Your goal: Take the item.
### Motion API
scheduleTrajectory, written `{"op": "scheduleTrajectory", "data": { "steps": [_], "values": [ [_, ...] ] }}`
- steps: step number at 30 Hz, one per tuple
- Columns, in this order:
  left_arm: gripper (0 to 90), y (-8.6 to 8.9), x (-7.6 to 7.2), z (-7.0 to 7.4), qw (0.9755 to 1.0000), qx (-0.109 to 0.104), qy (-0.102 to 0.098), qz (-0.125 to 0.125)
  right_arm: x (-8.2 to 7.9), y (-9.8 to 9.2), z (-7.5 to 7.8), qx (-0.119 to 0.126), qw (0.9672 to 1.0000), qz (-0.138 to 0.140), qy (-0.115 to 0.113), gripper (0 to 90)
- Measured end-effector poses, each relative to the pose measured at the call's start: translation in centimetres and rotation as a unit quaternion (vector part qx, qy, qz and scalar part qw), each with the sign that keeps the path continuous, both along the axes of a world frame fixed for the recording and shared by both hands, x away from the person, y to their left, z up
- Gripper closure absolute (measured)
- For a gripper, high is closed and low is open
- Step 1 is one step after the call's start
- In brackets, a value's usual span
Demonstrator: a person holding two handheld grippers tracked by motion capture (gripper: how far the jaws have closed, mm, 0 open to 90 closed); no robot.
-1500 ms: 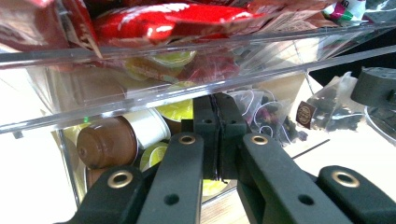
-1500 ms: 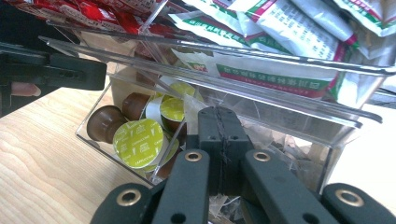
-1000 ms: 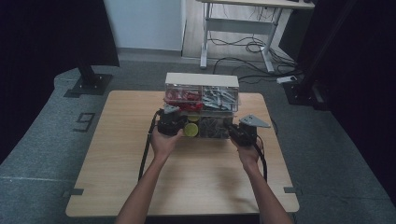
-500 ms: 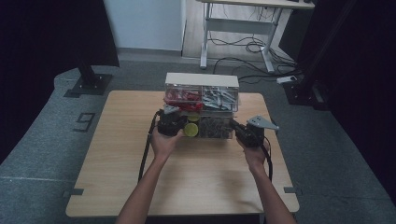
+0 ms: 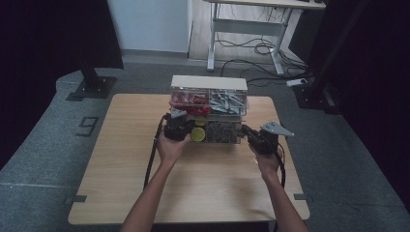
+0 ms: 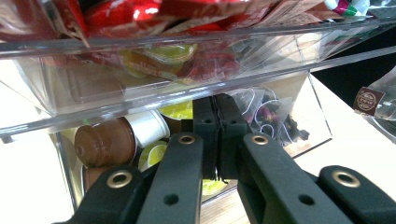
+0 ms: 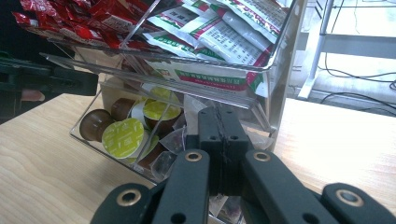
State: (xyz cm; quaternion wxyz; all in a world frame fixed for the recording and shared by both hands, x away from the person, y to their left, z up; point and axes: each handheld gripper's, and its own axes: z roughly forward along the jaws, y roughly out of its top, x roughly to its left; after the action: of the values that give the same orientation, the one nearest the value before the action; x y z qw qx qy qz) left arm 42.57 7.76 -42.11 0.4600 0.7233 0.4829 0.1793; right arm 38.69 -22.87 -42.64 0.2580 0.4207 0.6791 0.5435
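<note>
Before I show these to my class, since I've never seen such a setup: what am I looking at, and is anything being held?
A person sits at a wooden table with a handheld two-jaw gripper in each hand. The high view looks down from above: the left gripper and the right gripper sit at the front of a clear plastic organizer. The other two pictures come from cameras riding on the grippers, looking along their black jaws. The organizer's upper trays hold red packets and white sachets; the lower compartments hold coffee capsules and tea bags. Both grippers' jaws are shut together, holding nothing.
</note>
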Motion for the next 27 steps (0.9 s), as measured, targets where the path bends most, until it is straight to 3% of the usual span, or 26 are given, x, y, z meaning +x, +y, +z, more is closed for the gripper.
{"op": "scheduleTrajectory", "data": {
  "steps": [27],
  "values": [
    [89.1,-0.2,0.0,0.0,1.0000,0.001,0.001,0.002,-0.6,-2.7,0.1,0.006,0.9997,-0.023,-0.001,89.3]
  ]
}}
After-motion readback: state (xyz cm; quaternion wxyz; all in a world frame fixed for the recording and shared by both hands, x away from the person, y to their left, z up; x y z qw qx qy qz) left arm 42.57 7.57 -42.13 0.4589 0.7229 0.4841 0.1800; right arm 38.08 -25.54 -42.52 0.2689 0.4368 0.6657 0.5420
